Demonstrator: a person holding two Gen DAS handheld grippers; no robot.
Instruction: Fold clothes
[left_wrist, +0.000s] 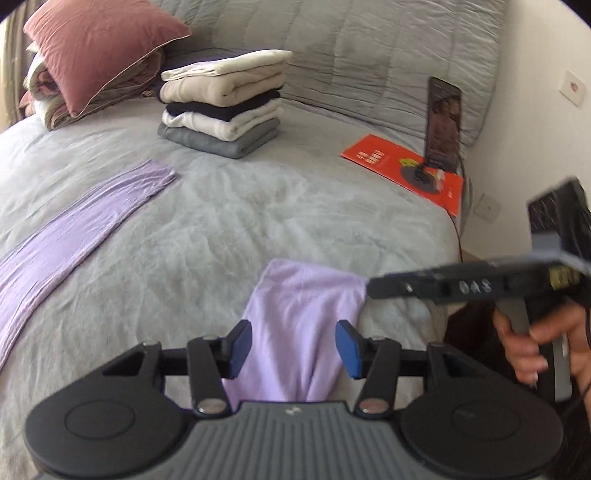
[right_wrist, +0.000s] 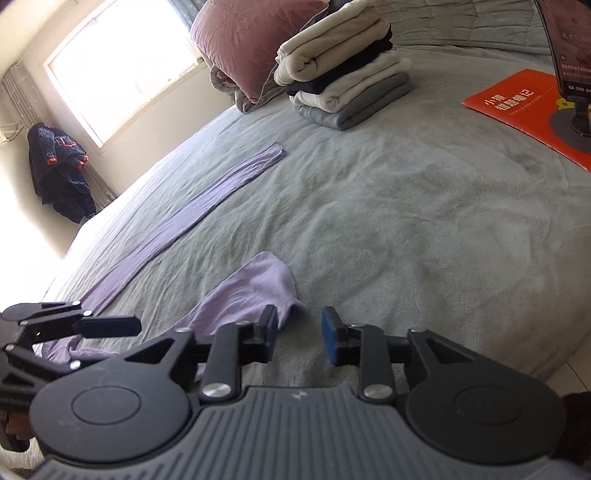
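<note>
Lying under the part-open, empty left gripper: lilac garment. Right gripper, part-open, empty, just beside its cuff. Folded stack well ahead.

Folded stack lies on the bed, pillow to its left.

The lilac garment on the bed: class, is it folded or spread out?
Spread out, not folded: the lilac garment lies in two long strips across the grey bedcover, unlike the folded stack behind.
</note>
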